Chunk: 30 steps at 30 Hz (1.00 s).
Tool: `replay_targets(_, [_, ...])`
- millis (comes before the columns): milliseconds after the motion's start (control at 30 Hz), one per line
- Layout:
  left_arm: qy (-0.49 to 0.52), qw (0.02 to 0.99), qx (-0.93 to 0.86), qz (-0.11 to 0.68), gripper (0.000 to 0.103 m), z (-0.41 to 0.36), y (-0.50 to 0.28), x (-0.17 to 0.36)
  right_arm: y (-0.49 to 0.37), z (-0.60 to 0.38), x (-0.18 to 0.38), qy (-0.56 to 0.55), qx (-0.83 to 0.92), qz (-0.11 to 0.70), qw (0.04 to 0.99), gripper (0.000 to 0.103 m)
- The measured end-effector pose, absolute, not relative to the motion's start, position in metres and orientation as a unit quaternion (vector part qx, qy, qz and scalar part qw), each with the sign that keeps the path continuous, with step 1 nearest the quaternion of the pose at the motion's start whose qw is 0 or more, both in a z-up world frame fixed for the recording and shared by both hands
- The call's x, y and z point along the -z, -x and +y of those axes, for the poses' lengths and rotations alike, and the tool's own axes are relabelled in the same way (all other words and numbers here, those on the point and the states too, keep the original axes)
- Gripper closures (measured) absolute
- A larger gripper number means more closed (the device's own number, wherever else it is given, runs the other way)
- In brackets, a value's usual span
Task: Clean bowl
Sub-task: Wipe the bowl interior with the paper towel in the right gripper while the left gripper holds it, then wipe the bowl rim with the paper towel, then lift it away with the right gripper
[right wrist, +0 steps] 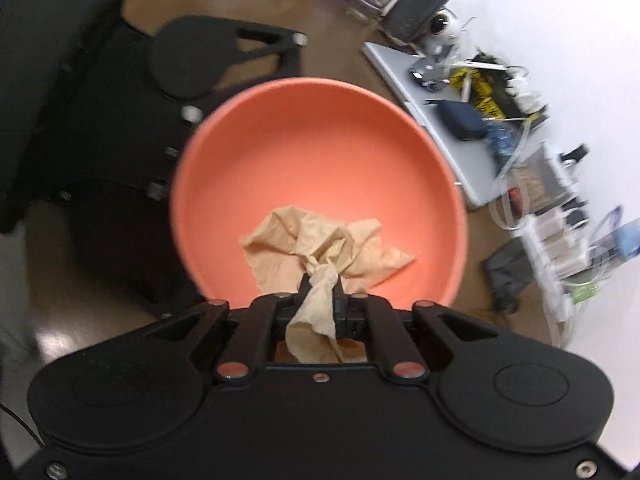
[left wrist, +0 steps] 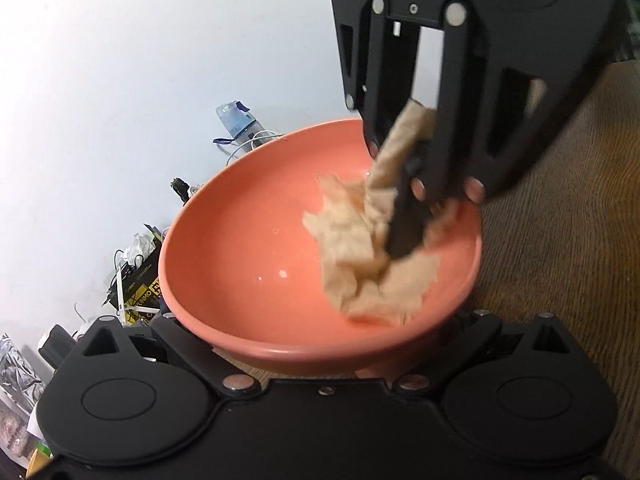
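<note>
Our right gripper [right wrist: 320, 280] pinches the soft, limp paper towel [right wrist: 320, 244] inside the glossy, slippery-looking salmon bowl [right wrist: 320, 140]; our left gripper [left wrist: 304, 344] seems to hold its rim at lower centre.

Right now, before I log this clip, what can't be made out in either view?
- Left tool's fingertips: left wrist view, hidden under the bowl; grip unclear.
- Bowl floor beneath the cloth: covered in both views, so any leftover dirt is unseen.
- Right tool pads: buried in bunched cloth.
- Clutter along the wall: right wrist view, motion-blurred, mostly unidentifiable.
</note>
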<state>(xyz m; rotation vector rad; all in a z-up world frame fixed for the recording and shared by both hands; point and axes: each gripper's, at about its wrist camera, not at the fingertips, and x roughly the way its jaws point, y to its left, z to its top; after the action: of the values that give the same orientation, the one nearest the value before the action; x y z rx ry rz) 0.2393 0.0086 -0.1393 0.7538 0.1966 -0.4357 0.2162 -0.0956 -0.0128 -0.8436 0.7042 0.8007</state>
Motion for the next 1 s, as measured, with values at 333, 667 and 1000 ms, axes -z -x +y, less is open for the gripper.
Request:
replay_targets(333, [-0.364,0.902,0.211,0.096,0.004,0.012,-0.248,0.137,-0.221,-0.078,-0.017,0.342,-0.4,0.279,0.803,0.096])
replay_targets(667, [-0.364,0.902,0.209,0.095,0.004,0.002,-0.22,0.139,-0.225,-0.116,-0.068,0.373,-0.312,0.218,0.846,0.096])
replay_targets(1000, [-0.364,0.903,0.206,0.096,0.004,0.002,-0.245,0.136,-0.234,-0.14,-0.008,0.427,-0.278,0.305,0.805,0.096])
